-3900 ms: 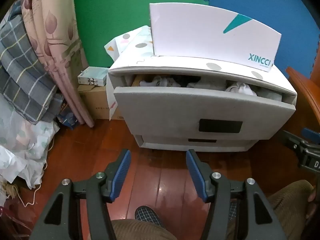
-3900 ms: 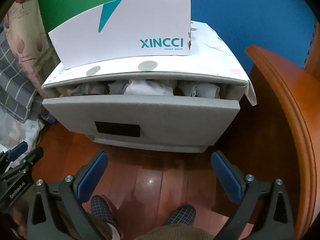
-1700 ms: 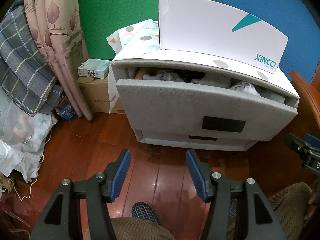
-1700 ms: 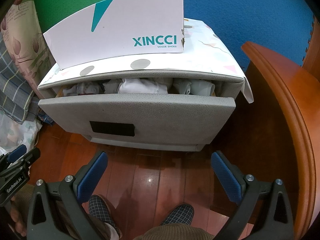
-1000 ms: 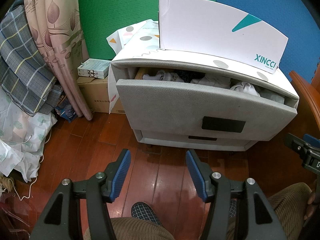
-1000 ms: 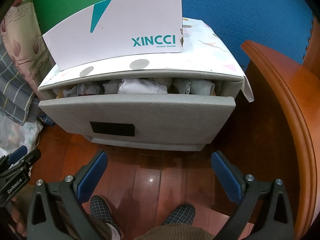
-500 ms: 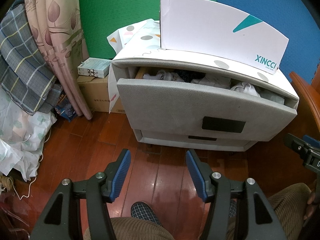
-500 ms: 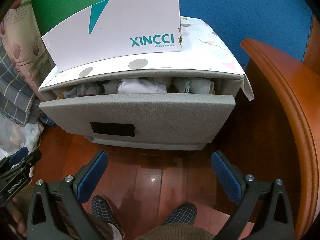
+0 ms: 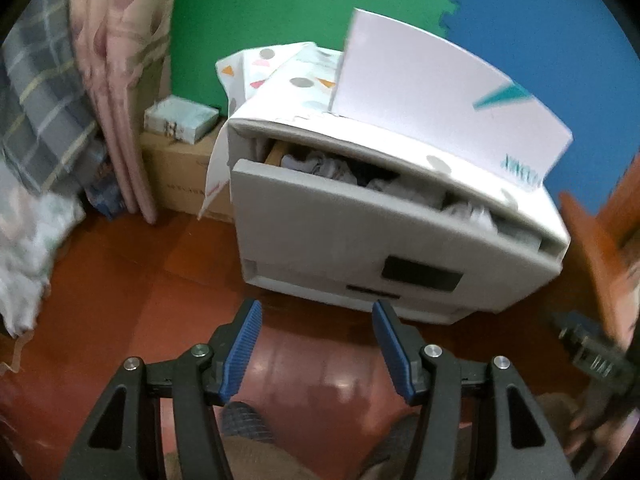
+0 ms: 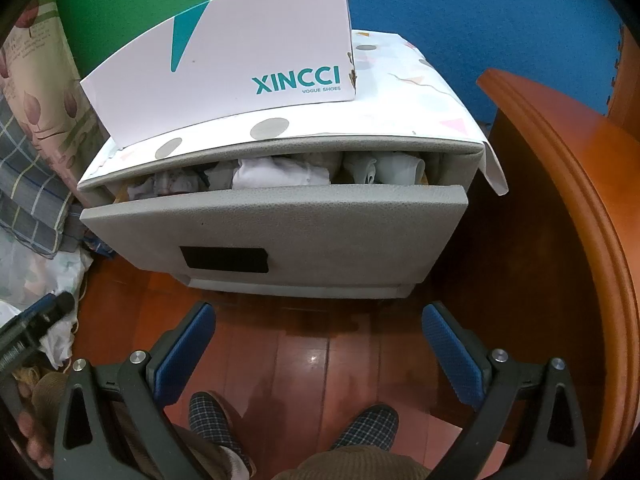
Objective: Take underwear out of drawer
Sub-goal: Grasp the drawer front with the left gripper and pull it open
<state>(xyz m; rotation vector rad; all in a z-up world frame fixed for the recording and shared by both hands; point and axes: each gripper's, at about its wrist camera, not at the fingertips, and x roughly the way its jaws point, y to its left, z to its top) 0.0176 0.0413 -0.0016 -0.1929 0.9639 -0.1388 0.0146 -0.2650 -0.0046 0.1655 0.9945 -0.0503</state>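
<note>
- Left wrist view, blurred: my left tool [image 9: 316, 346] hangs over the red wooden floor [image 9: 120, 280], blue pads apart, nothing between them. The grey drawer [image 9: 360, 236] stands ajar, underwear [image 9: 320, 166] bunched inside.
- Right wrist view, sharp: my right tool [image 10: 316, 354] is spread wide and empty above my checked slippers [image 10: 210, 410]. White underwear [image 10: 280, 172] fills the drawer gap, below the XINCCI shoebox [image 10: 240, 60].

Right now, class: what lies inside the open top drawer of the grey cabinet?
Inside the top drawer lie crumpled white and pale grey garments, packed along its width. The drawer front and the cabinet top cover everything deeper, so individual pieces cannot be told apart.
</note>
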